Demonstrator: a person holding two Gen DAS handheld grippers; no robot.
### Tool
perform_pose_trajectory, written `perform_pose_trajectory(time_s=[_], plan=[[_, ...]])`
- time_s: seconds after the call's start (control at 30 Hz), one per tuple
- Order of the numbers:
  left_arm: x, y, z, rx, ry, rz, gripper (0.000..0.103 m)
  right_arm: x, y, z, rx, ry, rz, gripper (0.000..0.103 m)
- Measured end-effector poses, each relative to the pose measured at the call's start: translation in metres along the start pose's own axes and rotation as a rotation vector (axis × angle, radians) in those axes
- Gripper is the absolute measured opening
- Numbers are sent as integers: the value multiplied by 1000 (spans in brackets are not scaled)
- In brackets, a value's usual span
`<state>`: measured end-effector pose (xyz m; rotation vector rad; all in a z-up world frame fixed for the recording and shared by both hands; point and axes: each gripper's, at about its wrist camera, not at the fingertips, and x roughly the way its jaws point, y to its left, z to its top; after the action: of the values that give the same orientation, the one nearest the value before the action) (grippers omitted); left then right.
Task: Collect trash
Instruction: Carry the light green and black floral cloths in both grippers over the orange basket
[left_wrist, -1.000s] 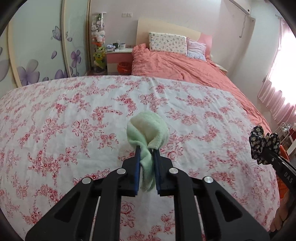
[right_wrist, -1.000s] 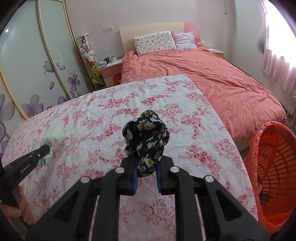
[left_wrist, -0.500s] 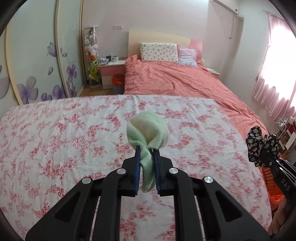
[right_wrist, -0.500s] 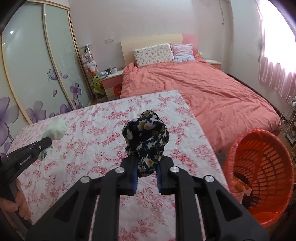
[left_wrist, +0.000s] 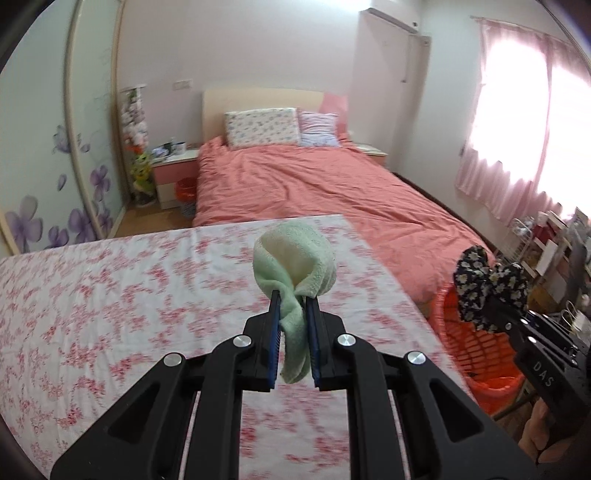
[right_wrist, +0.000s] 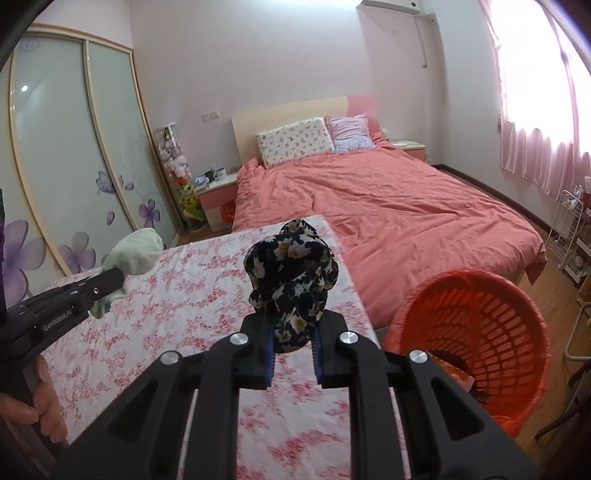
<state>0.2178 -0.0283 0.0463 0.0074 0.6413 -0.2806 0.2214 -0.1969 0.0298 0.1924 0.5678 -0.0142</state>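
My left gripper (left_wrist: 292, 306) is shut on a pale green cloth (left_wrist: 295, 264) and holds it in the air above the table with the floral cloth (left_wrist: 110, 295). My right gripper (right_wrist: 292, 325) is shut on a dark floral cloth (right_wrist: 291, 273), held above the table's right end. The orange basket (right_wrist: 491, 332) stands on the floor to the right of the table, below and right of my right gripper. In the left wrist view the right gripper (left_wrist: 491, 299) with the dark floral cloth (left_wrist: 487, 280) hangs over the basket (left_wrist: 476, 354). The green cloth (right_wrist: 136, 251) shows at the left of the right wrist view.
A bed with a salmon cover (left_wrist: 317, 184) lies beyond the table. A pink nightstand (left_wrist: 173, 173) and a small orange bin (left_wrist: 184, 192) stand by the wardrobe doors (right_wrist: 74, 147). A white wire rack (right_wrist: 569, 229) stands at the right. Some items lie in the basket's bottom.
Both grippers have risen and pulled back from the table, each still holding its cloth. The view has swung right, so the orange basket now shows more fully.
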Motion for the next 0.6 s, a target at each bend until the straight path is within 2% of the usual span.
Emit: perform_pose_trajectory(time_s=[0.27, 0.6], plan=[[4, -61, 0, 72, -1, -108, 13, -37, -54, -5, 49, -47, -71, 16], [32, -145, -13, 163, 54, -271, 13, -58, -134, -15, 167, -70, -171, 16]])
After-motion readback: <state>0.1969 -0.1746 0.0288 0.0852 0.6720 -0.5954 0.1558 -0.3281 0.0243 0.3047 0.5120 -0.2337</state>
